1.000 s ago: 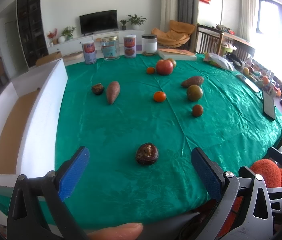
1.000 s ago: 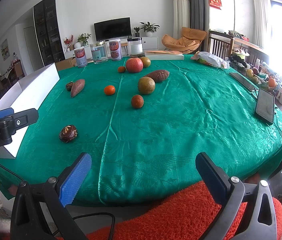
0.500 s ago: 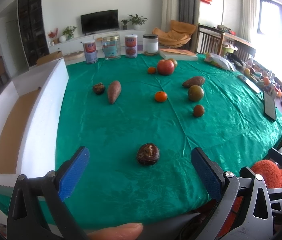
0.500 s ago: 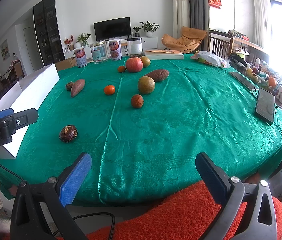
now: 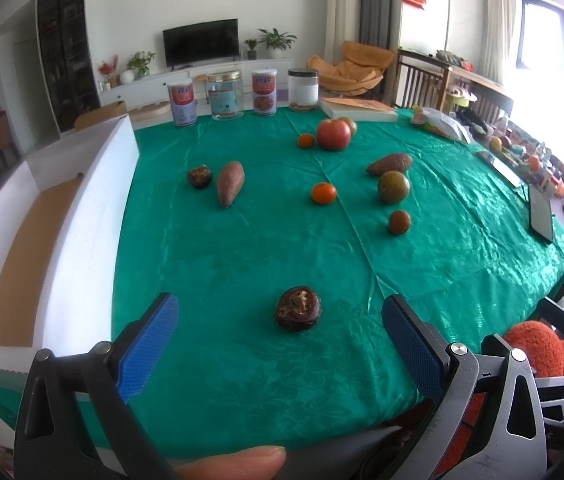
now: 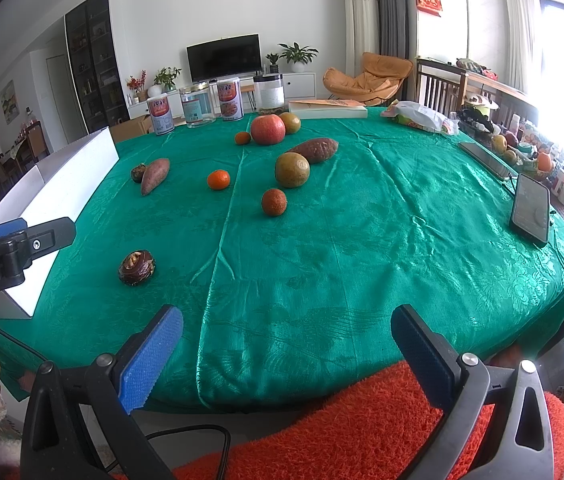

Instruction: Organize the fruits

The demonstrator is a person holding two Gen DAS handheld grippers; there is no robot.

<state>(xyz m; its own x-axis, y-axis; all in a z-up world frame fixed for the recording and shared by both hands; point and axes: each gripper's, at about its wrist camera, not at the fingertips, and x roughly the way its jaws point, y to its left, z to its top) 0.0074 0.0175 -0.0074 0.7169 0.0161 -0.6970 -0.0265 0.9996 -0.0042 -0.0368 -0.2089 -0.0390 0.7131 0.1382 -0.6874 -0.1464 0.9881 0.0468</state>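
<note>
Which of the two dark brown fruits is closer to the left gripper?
The dark brown fruit lying alone on the near green cloth, just ahead of the open left gripper. The other dark fruit sits far back beside a sweet potato.

Premises: a home living-dining room. Evidence: television [image 6: 224,57] on a low cabinet, orange lounge chair [image 6: 367,76], potted plants, apparently a display cabinet [image 6: 92,60], cloth-covered bench [image 6: 361,248].
</note>
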